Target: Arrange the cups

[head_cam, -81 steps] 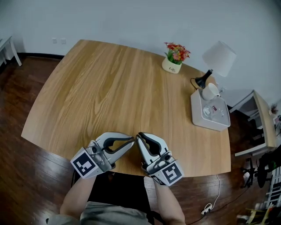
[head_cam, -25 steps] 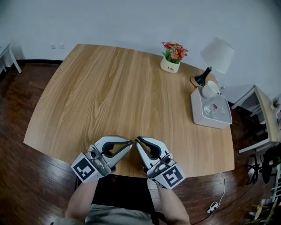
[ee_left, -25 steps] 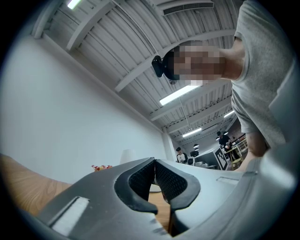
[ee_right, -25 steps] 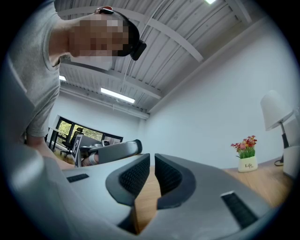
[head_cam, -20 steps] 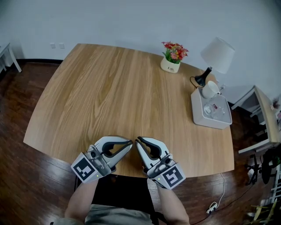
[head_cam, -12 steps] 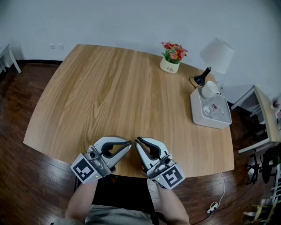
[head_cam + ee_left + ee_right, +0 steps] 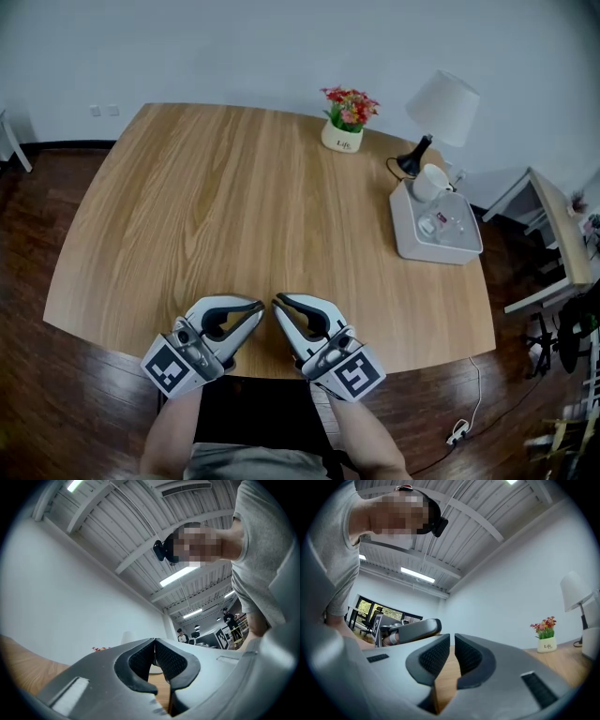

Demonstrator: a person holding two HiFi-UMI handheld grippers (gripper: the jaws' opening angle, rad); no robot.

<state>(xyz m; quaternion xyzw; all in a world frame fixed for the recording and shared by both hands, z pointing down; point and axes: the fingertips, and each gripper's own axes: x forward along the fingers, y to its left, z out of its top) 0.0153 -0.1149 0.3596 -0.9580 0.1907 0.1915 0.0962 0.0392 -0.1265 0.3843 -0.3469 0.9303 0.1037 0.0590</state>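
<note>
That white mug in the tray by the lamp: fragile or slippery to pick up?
The white ceramic-looking mug looks rigid and glossy, so probably slippery and breakable. It seems tilted in the pale rectangular tray, so a nudge might roll it into the clear glass.

L gripper (image 7: 259,307) & R gripper (image 7: 278,302) side by side at near table (image 7: 234,197) edge; cups (image 7: 430,183) in tray (image 7: 405,239).
</note>
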